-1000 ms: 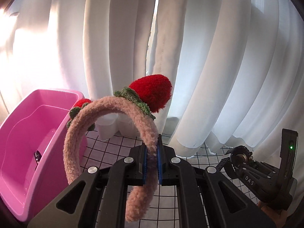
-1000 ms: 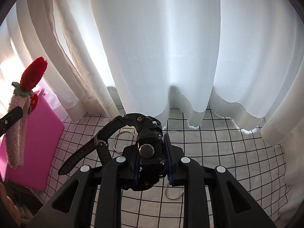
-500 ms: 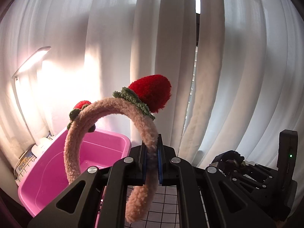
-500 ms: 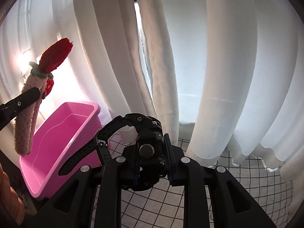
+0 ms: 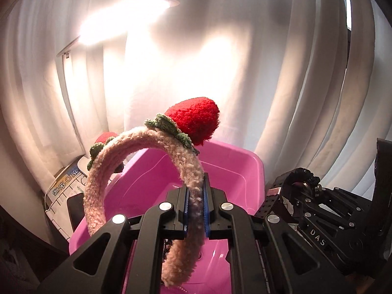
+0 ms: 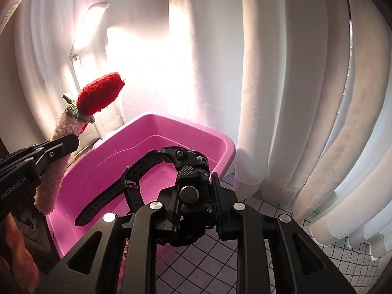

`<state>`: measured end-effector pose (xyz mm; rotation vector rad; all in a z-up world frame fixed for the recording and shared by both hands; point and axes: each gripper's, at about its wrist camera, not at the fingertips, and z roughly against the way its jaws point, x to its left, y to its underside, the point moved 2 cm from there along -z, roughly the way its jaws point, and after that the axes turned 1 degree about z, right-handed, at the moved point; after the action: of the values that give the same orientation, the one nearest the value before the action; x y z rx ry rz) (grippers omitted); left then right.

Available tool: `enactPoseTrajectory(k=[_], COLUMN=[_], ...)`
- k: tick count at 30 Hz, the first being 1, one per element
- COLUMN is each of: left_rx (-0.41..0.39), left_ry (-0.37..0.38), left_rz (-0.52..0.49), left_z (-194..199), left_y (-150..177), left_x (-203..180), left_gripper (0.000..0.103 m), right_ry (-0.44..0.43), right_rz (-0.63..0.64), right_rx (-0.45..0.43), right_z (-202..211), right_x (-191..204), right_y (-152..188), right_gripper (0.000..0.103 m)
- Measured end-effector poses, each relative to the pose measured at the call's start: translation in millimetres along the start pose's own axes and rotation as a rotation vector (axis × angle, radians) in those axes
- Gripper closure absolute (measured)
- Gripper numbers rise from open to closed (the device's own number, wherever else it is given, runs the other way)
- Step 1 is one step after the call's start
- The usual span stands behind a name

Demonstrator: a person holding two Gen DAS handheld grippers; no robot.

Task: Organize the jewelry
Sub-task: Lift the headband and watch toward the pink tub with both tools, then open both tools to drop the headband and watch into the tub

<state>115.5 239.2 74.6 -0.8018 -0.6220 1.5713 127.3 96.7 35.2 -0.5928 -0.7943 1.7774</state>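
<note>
My left gripper [image 5: 196,210] is shut on a fluffy pink headband [image 5: 137,147] with red strawberry ornaments, and holds it over the pink plastic tub [image 5: 235,169]. The headband also shows in the right wrist view [image 6: 66,132], beside the tub's left rim. My right gripper [image 6: 196,203] is shut on a black wristwatch [image 6: 191,171], its strap hanging to the left above the tub [image 6: 171,127]. The watch and right gripper also show in the left wrist view [image 5: 299,183], just right of the tub.
White curtains [image 6: 281,73] hang close behind the tub. A lit desk lamp [image 6: 90,24] stands at the back left. The table has a white cloth with a black grid [image 6: 245,257]. A printed box [image 5: 66,188] lies left of the tub.
Both grippers have swung left toward the pink tub with their loads. The tub now sits right beneath the headband and the watch.
</note>
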Motion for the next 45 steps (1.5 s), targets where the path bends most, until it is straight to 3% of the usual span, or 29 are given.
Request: enactPoseTrajectory(k=[10, 23, 27, 29, 31, 35, 45], left_rx=[0.118, 0.230, 0.246, 0.232, 0.212, 0.213, 0.178], left_ry=[-0.033, -0.023, -0.026, -0.041, -0.053, -0.068, -0.118], left_rz=[0.010, -0.008, -0.013, -0.013, -0.011, 0.001, 0.051], left_z=[-32, -71, -74, -72, -69, -70, -53], left_y=[31, 48, 49, 47, 45, 43, 42], left_x=[40, 40, 39, 40, 41, 45, 49], left_gripper=[0.094, 0.089, 0.073, 0.043, 0.036, 0.035, 0.028], right_ry=[0.019, 0.070, 0.089, 0.094, 0.094, 0.101, 0.068], right_rz=[0.088, 0.132, 0.173, 0.179, 0.169, 0.164, 0.114], right_rx=[0.128, 0.234, 0.253, 0.232, 0.217, 0.196, 0.160], right_z=[-73, -115, -120, -117, -113, -107, -79], right_x=[45, 48, 53, 55, 54, 50, 42], right_y=[1, 7, 8, 7, 4, -3, -1], right_gripper=[0.082, 0.082, 0.079, 0.079, 0.076, 0.067, 0.065])
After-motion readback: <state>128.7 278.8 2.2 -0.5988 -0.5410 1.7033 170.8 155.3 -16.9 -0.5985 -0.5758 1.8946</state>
